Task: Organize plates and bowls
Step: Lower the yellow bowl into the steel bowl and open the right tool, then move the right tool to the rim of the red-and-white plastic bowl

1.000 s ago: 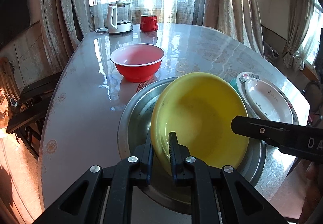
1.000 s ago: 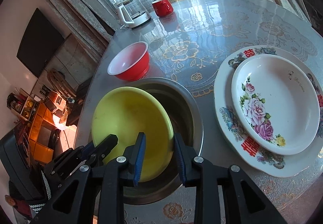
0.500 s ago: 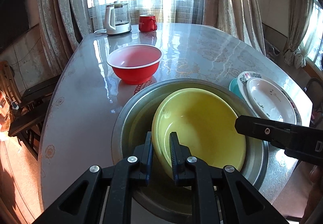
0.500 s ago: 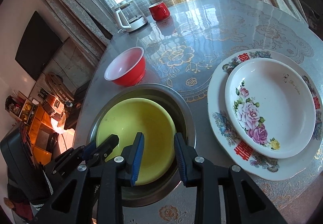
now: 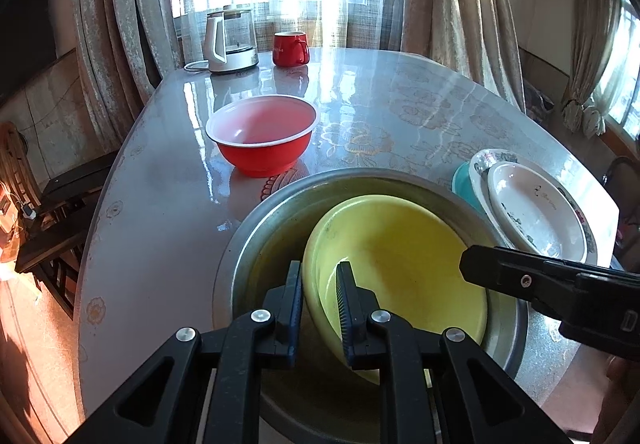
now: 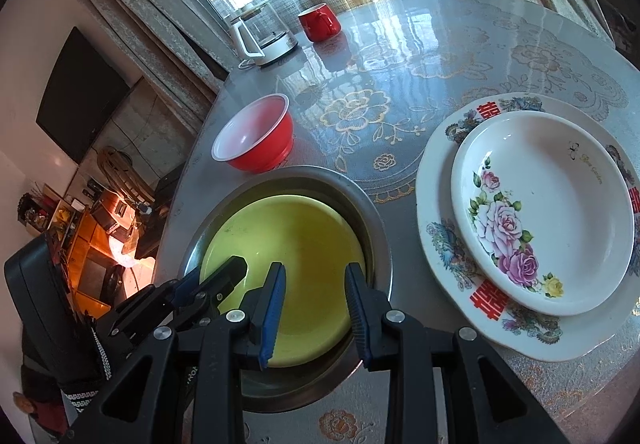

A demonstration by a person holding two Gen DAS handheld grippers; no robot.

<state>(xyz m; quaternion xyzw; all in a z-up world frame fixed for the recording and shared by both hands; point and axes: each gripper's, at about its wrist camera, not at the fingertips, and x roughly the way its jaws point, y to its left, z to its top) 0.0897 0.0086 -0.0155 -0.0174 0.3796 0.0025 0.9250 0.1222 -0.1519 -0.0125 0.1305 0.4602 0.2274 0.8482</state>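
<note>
A yellow bowl (image 5: 404,264) lies inside a steel basin (image 5: 256,228); both also show in the right wrist view, the bowl (image 6: 288,256) within the basin (image 6: 376,220). My left gripper (image 5: 319,284) straddles the bowl's near rim, jaws slightly apart, loosened. My right gripper (image 6: 314,288) is open and empty above the basin's near edge; it also shows in the left wrist view (image 5: 520,276). A red bowl (image 5: 262,134) stands behind the basin. A rose-patterned plate (image 6: 540,212) rests on a larger patterned plate (image 6: 436,204) at the right.
A kettle (image 5: 230,38) and a red mug (image 5: 290,49) stand at the table's far edge by the curtains. A teal dish (image 5: 462,182) peeks out under the plate stack. The table edge runs along the left, with chairs beyond it.
The yellow bowl has been lowered from a tilted, raised pose to lie inside the basin. My left jaws have opened slightly on its rim. The right gripper stayed open.
</note>
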